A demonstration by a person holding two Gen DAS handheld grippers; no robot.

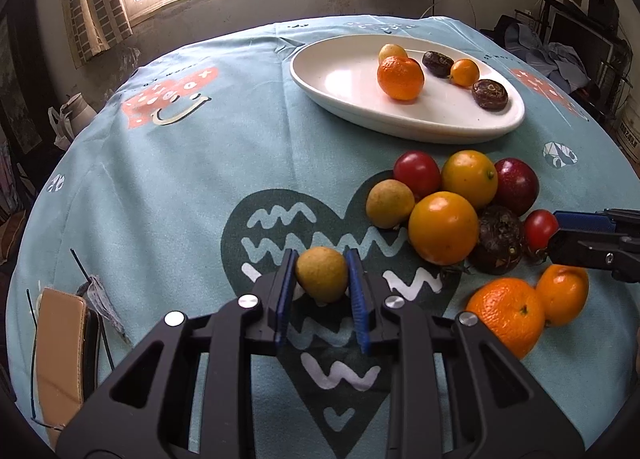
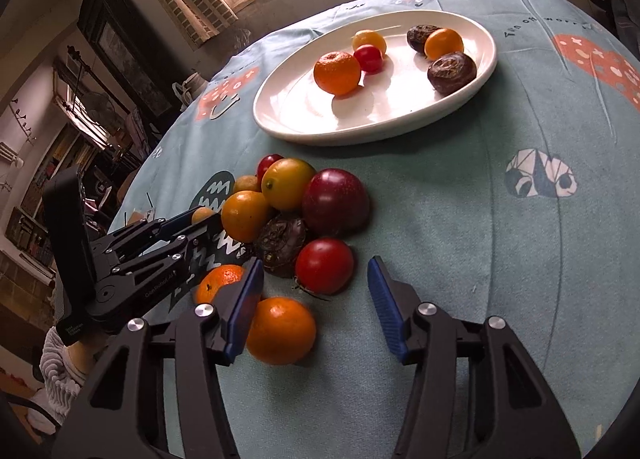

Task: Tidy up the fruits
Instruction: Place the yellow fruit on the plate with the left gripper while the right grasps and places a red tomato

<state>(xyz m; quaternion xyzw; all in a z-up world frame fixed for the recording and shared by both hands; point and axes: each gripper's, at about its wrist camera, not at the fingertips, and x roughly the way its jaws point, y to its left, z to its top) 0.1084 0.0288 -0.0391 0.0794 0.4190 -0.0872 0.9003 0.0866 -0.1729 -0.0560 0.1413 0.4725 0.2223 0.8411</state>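
My left gripper (image 1: 322, 277) is shut on a small yellow-green fruit (image 1: 321, 274), just above the blue cloth. A white oval plate (image 1: 340, 99) at the far side holds a tangerine (image 1: 400, 77), small yellow and orange fruits and dark passion fruits. A pile of fruit (image 1: 444, 227) lies to the right of my left gripper. My right gripper (image 2: 316, 299) is open, its fingers on either side of a red tomato (image 2: 325, 265), with a tangerine (image 2: 281, 330) by its left finger. The left gripper also shows in the right wrist view (image 2: 204, 219).
The round table (image 1: 160, 199) has a blue printed cloth. A tan case (image 1: 60, 355) and a thin black cable lie at its left edge. Window and curtains stand behind. Cluttered furniture stands to the right of the table.
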